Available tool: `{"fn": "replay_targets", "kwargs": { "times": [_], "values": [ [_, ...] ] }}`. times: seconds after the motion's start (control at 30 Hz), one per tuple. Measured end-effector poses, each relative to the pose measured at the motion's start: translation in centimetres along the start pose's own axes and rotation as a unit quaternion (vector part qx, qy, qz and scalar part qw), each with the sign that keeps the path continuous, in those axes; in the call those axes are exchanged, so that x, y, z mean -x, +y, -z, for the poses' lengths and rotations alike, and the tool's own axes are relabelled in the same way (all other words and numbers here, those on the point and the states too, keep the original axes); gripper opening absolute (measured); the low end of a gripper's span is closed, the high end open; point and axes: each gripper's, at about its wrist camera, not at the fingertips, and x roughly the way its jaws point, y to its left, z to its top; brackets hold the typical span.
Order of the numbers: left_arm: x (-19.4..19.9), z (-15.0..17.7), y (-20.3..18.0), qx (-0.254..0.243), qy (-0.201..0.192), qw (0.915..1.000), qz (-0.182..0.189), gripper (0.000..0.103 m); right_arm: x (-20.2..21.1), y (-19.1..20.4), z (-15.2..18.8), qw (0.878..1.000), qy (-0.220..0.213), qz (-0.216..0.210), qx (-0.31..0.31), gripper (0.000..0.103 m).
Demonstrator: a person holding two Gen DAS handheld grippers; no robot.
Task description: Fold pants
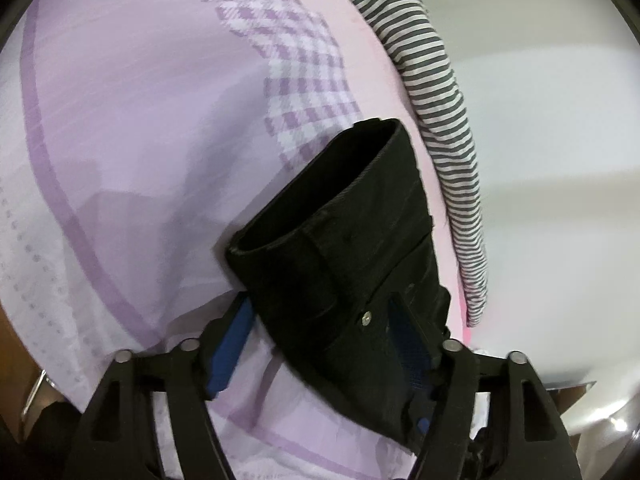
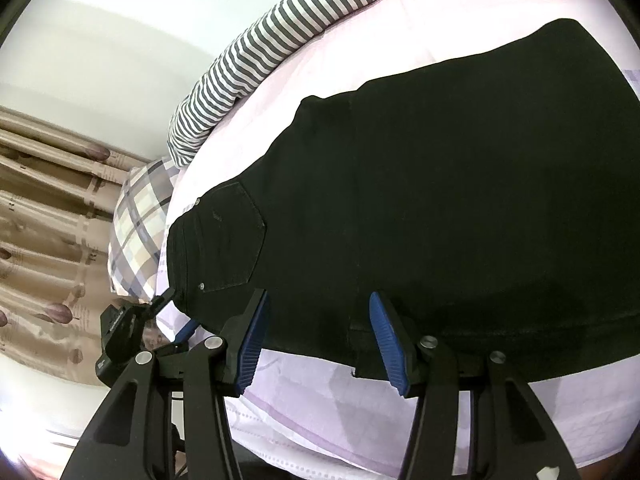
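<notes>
Black pants (image 2: 440,200) flat on the bed (image 1: 120,140), both grippers at the near edge, no grip yet

Left gripper (image 1: 320,344): jaws apart, straddling the waist end; one rivet shows between the fingers, cloth lies in the gap but is not pinched. Right gripper (image 2: 316,340): jaws apart, fingers just over the near edge of the pants by the back pocket (image 2: 232,232). Risks, as judged: closing on the top layer only would split the stacked legs and skew the fold; a thick waistband may slip from the pads; dragging could bunch the sheet (image 2: 320,400) underneath. Room: open bed to the left gripper's left, good for laying the fold; far side is hemmed by the striped blanket (image 2: 280,40) near the wall, a plaid pillow (image 2: 136,232) beyond the waist; the near bed edge is close under both grippers
</notes>
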Motion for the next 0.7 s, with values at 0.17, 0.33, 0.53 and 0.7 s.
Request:
{"fn": "replay_targets", "kwargs": {
  "times": [0.17,0.33,0.53,0.7],
  "values": [
    [-0.3,0.4,-1.0,-0.032,-0.021,0.9992,-0.004,0.082,-0.1,0.0,0.0,1.000,0.000,-0.003,0.000,0.050],
    [-0.3,0.4,-1.1,-0.026,-0.038,0.9983,-0.036,0.058,0.0,0.1,-0.1,1.000,-0.003,-0.003,0.001,0.050],
    [-0.2,0.4,-1.1,-0.014,-0.046,0.9962,-0.073,0.036,0.7,0.3,-0.5,1.000,-0.017,-0.004,0.001,0.050],
    [0.2,1.1,-4.7,-0.071,-0.068,0.9874,-0.124,0.026,3.3,-0.6,-1.0,0.999,-0.047,0.000,-0.007,0.050]
  ]
}}
